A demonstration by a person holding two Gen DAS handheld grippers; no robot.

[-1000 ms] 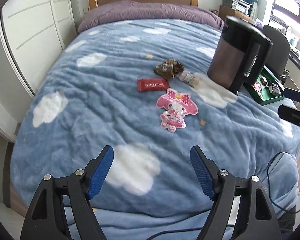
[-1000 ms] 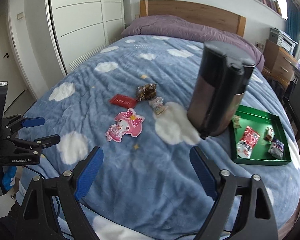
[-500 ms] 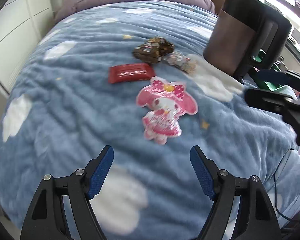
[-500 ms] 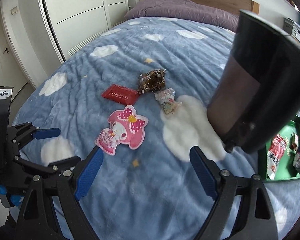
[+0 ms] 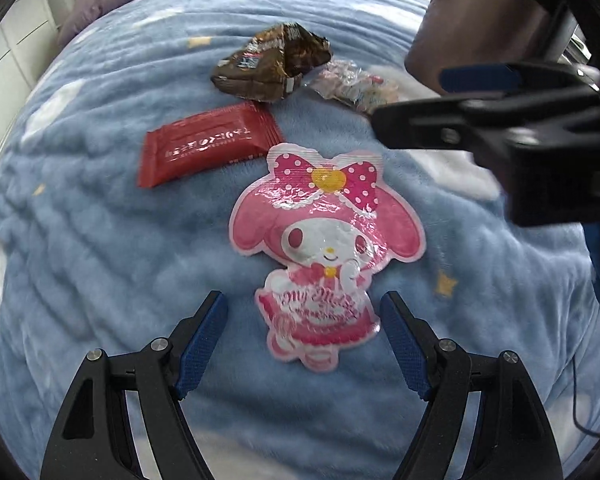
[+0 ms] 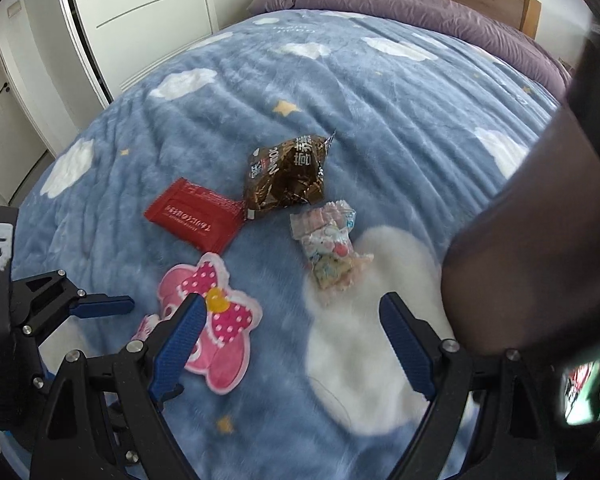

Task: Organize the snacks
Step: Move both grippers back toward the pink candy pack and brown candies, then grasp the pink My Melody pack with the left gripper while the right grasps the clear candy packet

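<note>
Claws above snacks on the bed (image 6: 380, 92)
Left claw (image 5: 303, 334) gapes wide, straddling the pink character packet (image 5: 320, 248); right claw (image 6: 290, 338) wide, empty.

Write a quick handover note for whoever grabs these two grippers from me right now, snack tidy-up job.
Left gripper: open, empty, fingers either side of the pink character pouch, not closed on it.
Right gripper: open, empty, aimed toward the pastel candy packet.
Red packet and brown wrapper lie on the blue blanket, beside the dark kettle.
Done: none of these four picked up.
Left: grasp each and put it away; a green tray shows only as a blur at the right edge.
</note>
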